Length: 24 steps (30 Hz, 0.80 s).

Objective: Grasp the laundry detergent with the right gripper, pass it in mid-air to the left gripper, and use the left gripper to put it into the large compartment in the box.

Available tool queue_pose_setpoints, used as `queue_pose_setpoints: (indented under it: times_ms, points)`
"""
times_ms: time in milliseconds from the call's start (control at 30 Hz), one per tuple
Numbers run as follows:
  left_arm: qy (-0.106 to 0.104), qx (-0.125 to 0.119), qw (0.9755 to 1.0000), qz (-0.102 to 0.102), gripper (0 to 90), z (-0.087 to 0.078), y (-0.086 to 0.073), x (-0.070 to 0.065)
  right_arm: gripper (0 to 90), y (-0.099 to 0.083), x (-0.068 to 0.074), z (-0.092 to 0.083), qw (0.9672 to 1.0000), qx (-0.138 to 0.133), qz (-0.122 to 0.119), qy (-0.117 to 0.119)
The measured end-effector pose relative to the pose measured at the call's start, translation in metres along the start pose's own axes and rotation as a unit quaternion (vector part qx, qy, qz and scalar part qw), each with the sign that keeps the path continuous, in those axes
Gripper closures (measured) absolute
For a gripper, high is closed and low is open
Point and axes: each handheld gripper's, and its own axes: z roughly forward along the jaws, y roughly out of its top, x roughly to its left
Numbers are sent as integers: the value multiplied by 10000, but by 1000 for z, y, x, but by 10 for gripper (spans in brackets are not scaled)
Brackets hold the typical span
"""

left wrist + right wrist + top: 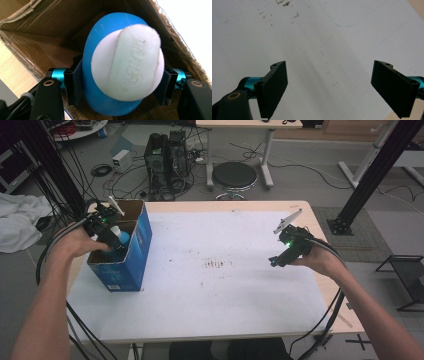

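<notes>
At the left of the frame, the left gripper is clasping the blue bottle inside the cardboard box; releasing seemingly remains. The right gripper is idling wide over the table.

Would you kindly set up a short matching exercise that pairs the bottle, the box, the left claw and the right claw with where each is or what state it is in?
Things:
1. blue bottle with a white cap
2. blue cardboard box
3. left claw
4. right claw

Places or states:
A. jaws wide apart above the white table cover, nothing between them
B. stands open-topped at the table's left side
C. reaches into the box, jaws on either side of the bottle
D. sits inside the box, cap towards the camera

Pairs: 1-D, 2-B, 3-C, 4-A
</notes>
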Motion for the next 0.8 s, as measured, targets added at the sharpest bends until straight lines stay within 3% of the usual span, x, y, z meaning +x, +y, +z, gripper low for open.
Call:
queue_pose_setpoints:
  times_ms: [600,633,733,800]
  points:
    - [76,8,9999,117,309,-6,4,-4,131,-1,2,2,10000,26,42,-1]
    - [81,-19,9999,97,308,-6,5,-4,131,-1,3,1,9999,45,85,136]
    - [99,-64,9999,72,308,-7,5,-6,131,-1,2,1,10000,-6,28,87]
    - [124,-11,9998,158,308,-8,5,-5,131,-1,2,2,10000,-17,6,-13]
